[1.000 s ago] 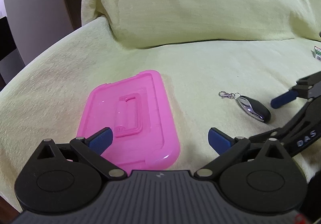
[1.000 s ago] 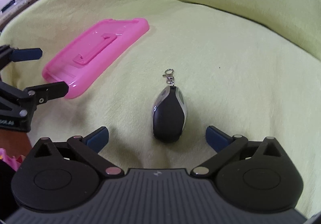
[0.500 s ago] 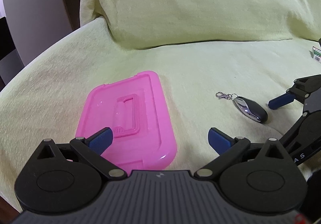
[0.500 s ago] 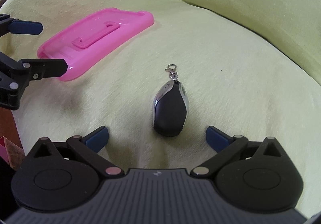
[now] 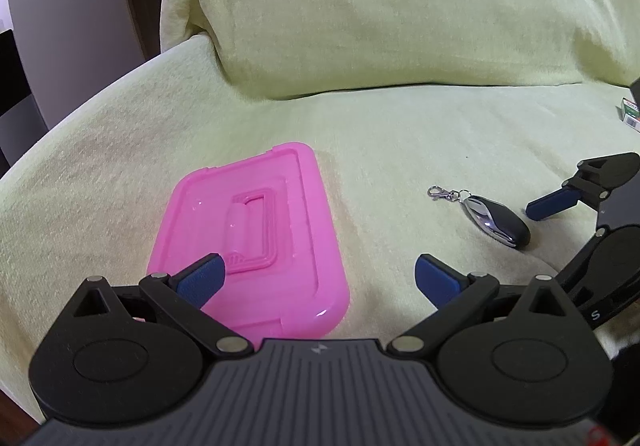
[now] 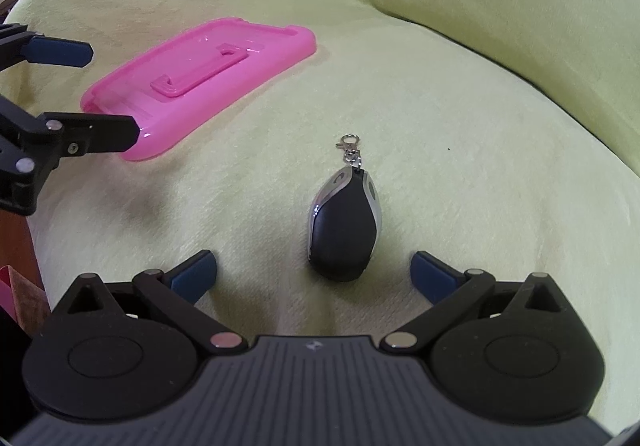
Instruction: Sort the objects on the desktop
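Both grippers hang with their jaws spread wide and hold nothing. Seen from its own wrist camera, the right gripper (image 6: 313, 269) sits low over a yellow-green sofa cover (image 6: 460, 118), its blue-padded fingers flanking the rear end of a black and silver car key fob (image 6: 344, 230) without touching it. That fob lies flat on the cover, its small metal clasp (image 6: 350, 148) pointing away from the gripper. The left gripper (image 5: 319, 278) hovers above the near edge of a pink plastic lid (image 5: 256, 230), which lies flat on the cover with its moulded handle up, well apart from the fob and to its left. A small green and white box (image 5: 630, 114) shows at the far right edge of the left view.
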Demonstrator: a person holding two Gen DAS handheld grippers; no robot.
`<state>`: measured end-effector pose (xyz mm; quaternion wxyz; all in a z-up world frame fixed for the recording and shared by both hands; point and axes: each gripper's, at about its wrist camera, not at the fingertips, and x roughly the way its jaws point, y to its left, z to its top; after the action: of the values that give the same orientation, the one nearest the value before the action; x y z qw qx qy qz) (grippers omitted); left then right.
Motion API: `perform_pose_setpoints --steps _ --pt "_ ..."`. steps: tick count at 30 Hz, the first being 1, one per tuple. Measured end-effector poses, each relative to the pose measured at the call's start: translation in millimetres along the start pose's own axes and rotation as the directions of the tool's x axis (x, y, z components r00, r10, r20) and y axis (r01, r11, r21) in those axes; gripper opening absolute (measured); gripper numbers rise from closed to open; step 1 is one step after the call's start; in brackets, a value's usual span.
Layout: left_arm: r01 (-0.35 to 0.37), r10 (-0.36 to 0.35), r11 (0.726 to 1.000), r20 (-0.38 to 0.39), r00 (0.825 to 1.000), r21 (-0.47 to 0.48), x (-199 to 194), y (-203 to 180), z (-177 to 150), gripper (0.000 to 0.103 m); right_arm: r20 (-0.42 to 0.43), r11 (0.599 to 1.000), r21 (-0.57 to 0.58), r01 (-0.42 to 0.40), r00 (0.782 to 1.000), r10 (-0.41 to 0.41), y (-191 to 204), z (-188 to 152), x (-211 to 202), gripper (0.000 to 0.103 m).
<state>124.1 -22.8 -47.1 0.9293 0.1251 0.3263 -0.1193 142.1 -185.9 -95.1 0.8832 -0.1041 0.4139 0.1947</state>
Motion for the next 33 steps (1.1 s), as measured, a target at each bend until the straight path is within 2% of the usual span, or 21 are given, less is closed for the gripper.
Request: perform_pose_setpoints --steps 3,9,13,18,20,22,24,28,30,33 --pt "0.001 -0.001 1.000 0.000 1.000 0.000 0.3 -0.3 -0.6 0.102 0.039 1.000 0.001 0.007 0.999 -0.007 0.9 -6.1 -2.0 0.103" --pt "0.000 0.000 1.000 -0.008 1.000 -0.001 0.7 1.5 -3.9 0.102 0.015 0.998 0.039 0.050 0.999 -0.050 4.4 0.9 -0.9 0.102" --pt "-0.001 0.001 1.000 -0.010 1.000 -0.008 0.1 3.4 -5.4 0.102 0.027 0.993 0.098 0.059 0.998 -0.062 -0.3 5.0 -3.4 0.102" --pt "-0.002 0.002 1.000 -0.010 1.000 -0.007 -0.3 3.5 -6.5 0.102 0.024 0.990 0.075 0.117 0.993 -0.119 -1.6 11.6 -1.7 0.096" --pt "-0.002 0.002 1.000 -0.011 1.000 -0.008 0.1 3.8 -6.7 0.102 0.025 0.991 0.074 0.114 0.993 -0.116 -3.1 14.1 -0.5 0.089" --pt "-0.002 0.002 1.000 -0.010 1.000 -0.010 0.4 4.1 -6.4 0.102 0.021 0.990 0.084 0.110 0.993 -0.112 -5.2 15.6 0.9 0.077" --pt "-0.002 0.002 1.000 -0.009 1.000 -0.009 0.4 4.0 -6.4 0.102 0.017 0.989 0.109 0.098 0.995 -0.100 -8.0 17.0 1.6 0.073" --pt "-0.002 0.002 1.000 -0.010 1.000 -0.005 0.6 3.6 -7.3 0.102 0.026 0.990 0.109 0.092 0.995 -0.096 -6.4 18.4 -2.4 0.037" --pt "-0.002 0.002 1.000 -0.011 1.000 -0.007 0.8 3.5 -7.6 0.102 0.024 0.989 0.119 0.086 0.996 -0.090 -7.9 19.8 -4.7 0.034" --pt "0.002 -0.002 1.000 -0.013 1.000 -0.007 0.6 2.4 -8.1 0.102 0.022 0.988 0.139 0.069 0.997 -0.072 -11.6 19.8 -4.0 0.033"
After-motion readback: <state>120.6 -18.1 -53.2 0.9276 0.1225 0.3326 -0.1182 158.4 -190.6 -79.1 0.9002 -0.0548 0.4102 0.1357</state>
